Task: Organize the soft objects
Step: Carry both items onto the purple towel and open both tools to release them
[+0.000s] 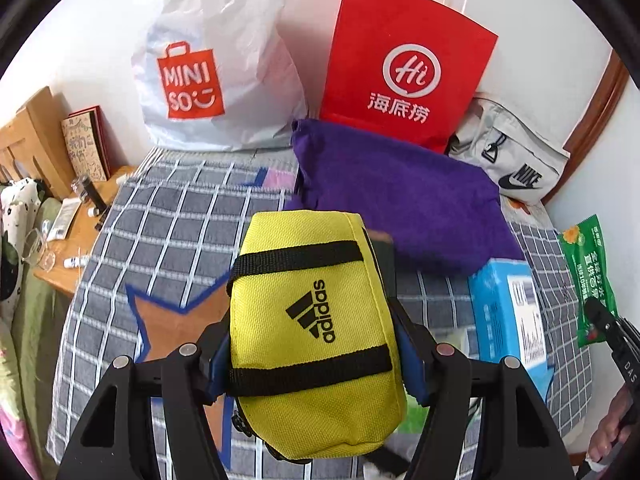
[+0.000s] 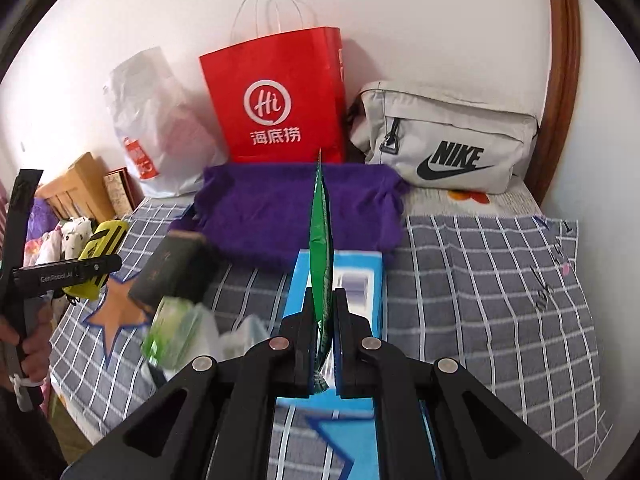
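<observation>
Item, mid-task: left gripper (image 1: 316, 360) clamped the yellow pouch (image 1: 316, 320) aloft, in front of the purple cloth (image 1: 400, 200); right gripper (image 2: 322, 340) pinched the green packet (image 2: 322, 240) edge-on, above the blue box (image 2: 360, 276) lying before that cloth. Nothing appeared placed yet; the blurred green-and-white items (image 2: 176, 332) left of the box remained loose. Only the right view showed these clearly.

White wall (image 2: 440, 20); wooden bedside table (image 1: 80, 232), perhaps; bright daylight.
</observation>
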`<action>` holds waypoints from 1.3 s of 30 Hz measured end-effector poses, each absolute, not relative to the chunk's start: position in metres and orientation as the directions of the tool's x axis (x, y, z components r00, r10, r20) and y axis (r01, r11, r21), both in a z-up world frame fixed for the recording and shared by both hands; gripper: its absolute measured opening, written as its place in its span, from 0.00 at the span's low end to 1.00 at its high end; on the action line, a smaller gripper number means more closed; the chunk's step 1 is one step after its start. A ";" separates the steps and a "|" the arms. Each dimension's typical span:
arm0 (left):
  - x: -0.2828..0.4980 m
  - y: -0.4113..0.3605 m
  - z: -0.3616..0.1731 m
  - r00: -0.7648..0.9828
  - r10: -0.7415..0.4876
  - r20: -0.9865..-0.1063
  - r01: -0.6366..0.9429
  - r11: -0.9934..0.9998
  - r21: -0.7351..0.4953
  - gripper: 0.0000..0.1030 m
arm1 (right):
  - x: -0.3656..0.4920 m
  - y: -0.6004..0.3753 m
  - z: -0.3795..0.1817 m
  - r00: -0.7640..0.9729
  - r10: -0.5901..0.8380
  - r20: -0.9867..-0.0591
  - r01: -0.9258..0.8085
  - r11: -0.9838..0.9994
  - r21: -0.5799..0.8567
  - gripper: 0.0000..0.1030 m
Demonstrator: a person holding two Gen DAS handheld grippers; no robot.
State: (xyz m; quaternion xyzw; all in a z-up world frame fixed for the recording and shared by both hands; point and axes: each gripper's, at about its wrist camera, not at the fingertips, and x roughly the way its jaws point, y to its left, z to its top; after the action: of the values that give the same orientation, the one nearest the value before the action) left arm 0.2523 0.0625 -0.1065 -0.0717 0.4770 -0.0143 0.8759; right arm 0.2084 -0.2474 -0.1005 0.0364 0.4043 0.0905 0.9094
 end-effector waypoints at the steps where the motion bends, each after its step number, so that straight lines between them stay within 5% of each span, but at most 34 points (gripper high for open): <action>1: 0.258 0.062 -0.106 0.544 -0.094 -0.834 -0.043 0.989 -0.140 0.63 | 0.216 -0.247 -0.100 0.656 0.192 -0.730 -0.134 0.981 0.138 0.06; 21: 0.391 0.060 -0.130 0.462 -0.131 -0.877 -0.038 0.985 -0.168 0.63 | 0.377 -0.230 -0.125 0.587 0.235 -0.774 -0.147 0.972 0.184 0.06; 39: 0.485 0.029 -0.185 0.387 -0.142 -0.911 -0.007 0.988 -0.157 0.65 | 0.442 -0.241 -0.212 0.430 0.270 -0.862 -0.115 0.963 0.245 0.07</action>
State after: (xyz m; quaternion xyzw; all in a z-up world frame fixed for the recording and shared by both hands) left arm 0.4850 0.0289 -0.1847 -0.0674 0.5522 -0.0409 0.8300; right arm 0.4420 -0.2412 -0.2118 0.0746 0.5216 0.1143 0.8422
